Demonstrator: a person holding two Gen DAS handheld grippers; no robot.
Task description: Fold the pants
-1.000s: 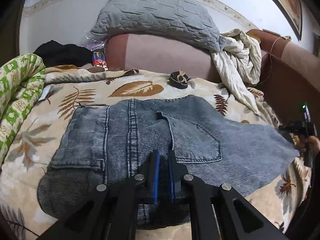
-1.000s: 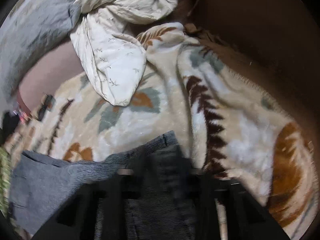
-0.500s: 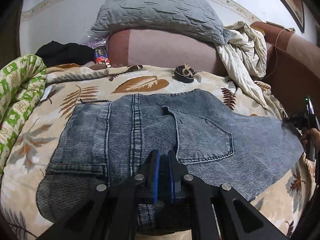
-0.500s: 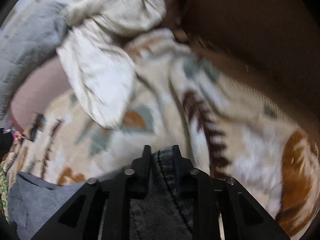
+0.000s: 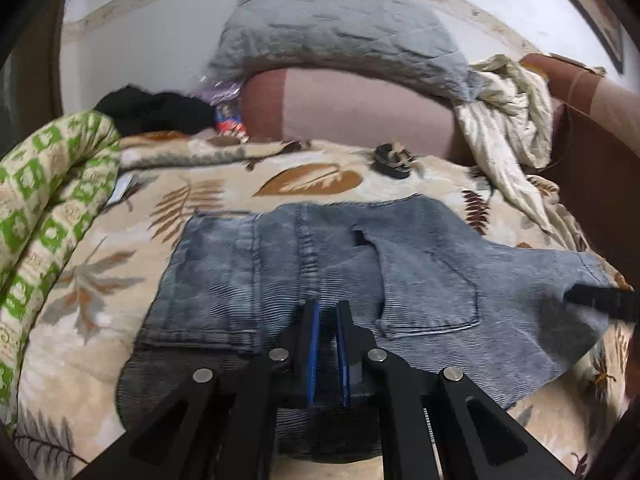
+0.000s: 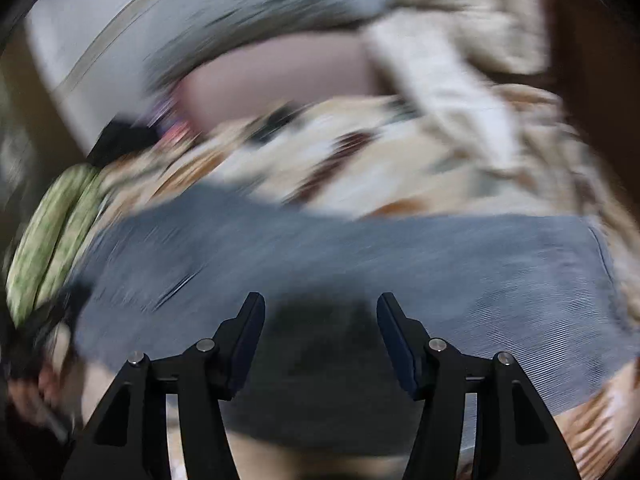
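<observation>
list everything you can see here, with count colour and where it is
jeans: one pair, grey-blue denim, spread flat on the blanket, back pocket up
leaf-print blanket: one, cream with brown and grey leaves, covering the bed
green patterned quilt: one, green and cream, rolled along the left edge
grey quilted pillow: one, on the pink bolster at the back
pink bolster: one, under the pillow
cream cloth: one, crumpled, back right
black garment: one, back left
small dark round item: one, on the blanket behind the jeans; cannot tell what it is
left gripper: black with blue pads, shut, over the near jeans edge
right gripper: black, jaws opening, nothing between them, above the jeans
</observation>
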